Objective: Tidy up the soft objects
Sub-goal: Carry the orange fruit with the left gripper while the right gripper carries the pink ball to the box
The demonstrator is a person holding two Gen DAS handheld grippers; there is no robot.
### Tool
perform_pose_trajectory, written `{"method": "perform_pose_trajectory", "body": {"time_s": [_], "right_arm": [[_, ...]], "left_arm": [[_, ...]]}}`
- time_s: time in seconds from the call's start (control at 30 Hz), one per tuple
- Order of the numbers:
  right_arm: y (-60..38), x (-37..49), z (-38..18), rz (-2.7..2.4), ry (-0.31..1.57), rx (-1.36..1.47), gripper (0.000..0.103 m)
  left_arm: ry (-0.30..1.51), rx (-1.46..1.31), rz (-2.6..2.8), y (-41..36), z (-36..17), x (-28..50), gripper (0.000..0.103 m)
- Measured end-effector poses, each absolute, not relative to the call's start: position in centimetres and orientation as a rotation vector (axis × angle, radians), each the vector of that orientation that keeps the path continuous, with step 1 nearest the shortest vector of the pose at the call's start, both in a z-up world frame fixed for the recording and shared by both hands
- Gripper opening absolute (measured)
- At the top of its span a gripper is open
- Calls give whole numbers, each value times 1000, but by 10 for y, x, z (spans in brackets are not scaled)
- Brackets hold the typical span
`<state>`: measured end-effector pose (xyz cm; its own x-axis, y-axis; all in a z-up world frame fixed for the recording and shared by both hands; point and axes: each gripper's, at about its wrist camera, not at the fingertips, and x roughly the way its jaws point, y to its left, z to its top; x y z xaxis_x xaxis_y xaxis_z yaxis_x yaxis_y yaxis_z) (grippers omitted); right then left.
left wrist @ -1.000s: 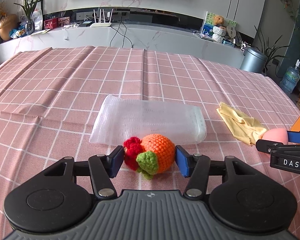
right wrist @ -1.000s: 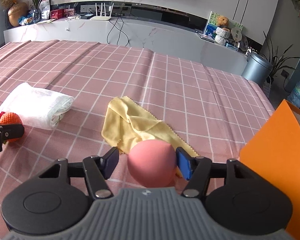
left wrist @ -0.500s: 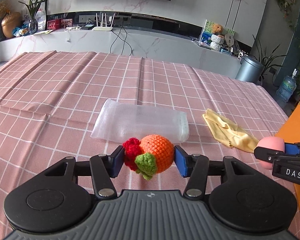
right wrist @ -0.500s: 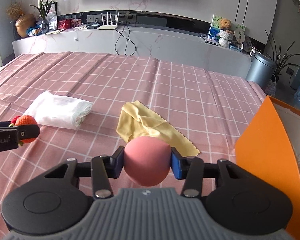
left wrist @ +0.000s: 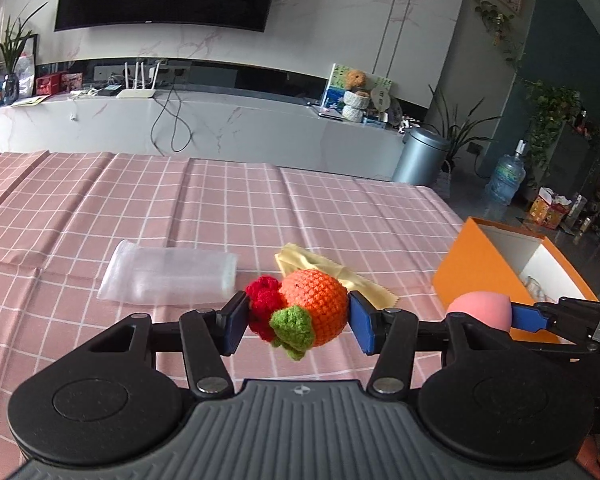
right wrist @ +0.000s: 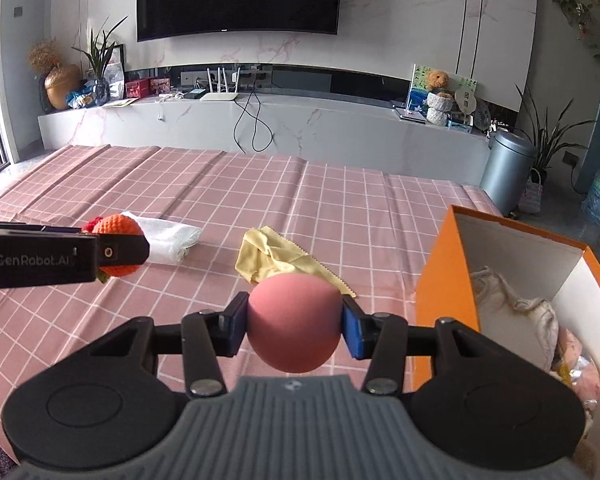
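My left gripper (left wrist: 298, 320) is shut on a crocheted orange toy (left wrist: 314, 304) with a red flower and a green leaf, held above the pink checked tablecloth (left wrist: 180, 208). My right gripper (right wrist: 295, 330) is shut on a pink foam ball (right wrist: 294, 312), also lifted off the cloth. The orange box (right wrist: 444, 280) stands open at the right, with pale soft items inside. From the right wrist view the left gripper (right wrist: 116, 250) and its orange toy (right wrist: 118, 224) hang at the left. In the left wrist view the pink ball (left wrist: 480, 310) is in front of the orange box (left wrist: 476, 272).
A yellow cloth (right wrist: 268, 256) lies crumpled mid-table, and a clear folded plastic bag (left wrist: 168, 276) lies left of it. Beyond the table stand a marble counter (right wrist: 300, 120), a grey bin (right wrist: 506, 168) and a water bottle (left wrist: 508, 178).
Both grippers have risen off the cloth with their objects and moved toward the orange box. The right gripper's pads closed onto the pink ball.
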<state>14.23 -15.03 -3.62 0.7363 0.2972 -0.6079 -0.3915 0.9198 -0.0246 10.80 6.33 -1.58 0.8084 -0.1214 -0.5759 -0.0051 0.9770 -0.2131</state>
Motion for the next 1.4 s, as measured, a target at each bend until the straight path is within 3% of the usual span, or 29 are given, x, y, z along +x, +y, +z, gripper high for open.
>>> {"method": "perform_pose_trajectory", "body": {"time_s": [0.6,1.0,1.4], "right_arm": [[-300,120,4,153,544,-91,48],[-352,166,-17,118,625,-217,48],[-357,210,-49,130,704,-346,49]], "left_arm": [[567,-43,-399,-75,15,121,60],[616,130,-530,-154,-1,164,60],[657,220,-554,-185,-22,199,60]]}}
